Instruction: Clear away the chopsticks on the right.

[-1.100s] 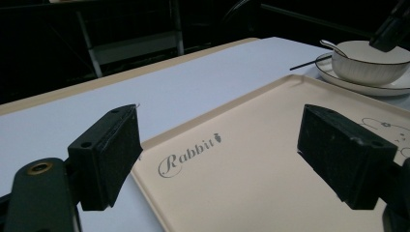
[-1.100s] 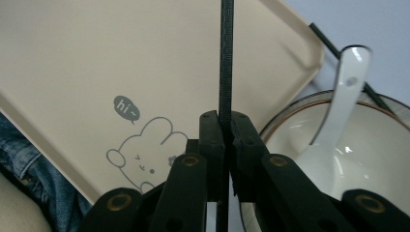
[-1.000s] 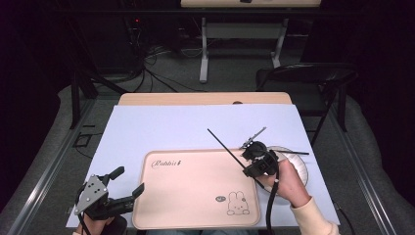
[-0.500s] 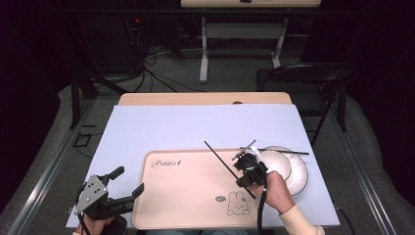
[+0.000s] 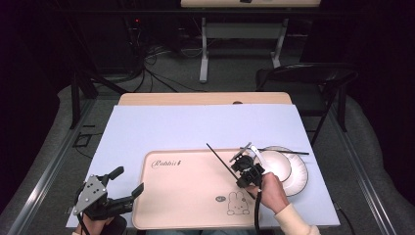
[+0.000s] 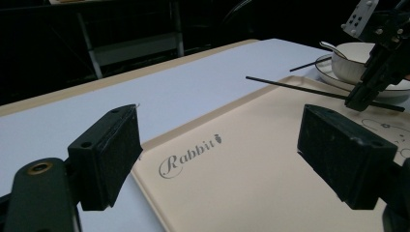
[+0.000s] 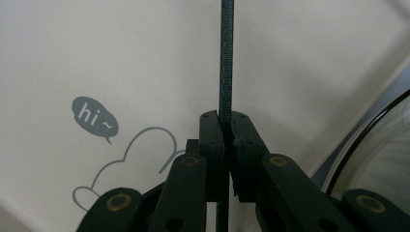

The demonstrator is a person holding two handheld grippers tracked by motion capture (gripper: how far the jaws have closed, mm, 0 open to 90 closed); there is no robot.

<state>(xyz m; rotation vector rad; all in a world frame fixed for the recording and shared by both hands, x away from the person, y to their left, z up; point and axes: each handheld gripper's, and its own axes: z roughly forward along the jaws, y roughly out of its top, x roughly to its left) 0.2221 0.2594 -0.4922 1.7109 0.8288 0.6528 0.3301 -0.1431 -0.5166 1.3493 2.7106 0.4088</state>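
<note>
Right gripper (image 5: 243, 169) fingers clamped on a black chopstick (image 7: 226, 58), held low over the beige tray (image 5: 186, 196), beside the plate (image 5: 298, 178) and bowl (image 6: 350, 58). Second chopstick (image 5: 286, 151) rests across the plate. Left gripper (image 5: 110, 196) fingers wide apart, idle at the tray's corner. Likely step: lay the stick flat on the tray; lower level, release gently.

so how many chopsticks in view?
2. One chopstick is clamped in the right gripper over the tray. The other chopstick lies across the plate, behind the bowl.
</note>
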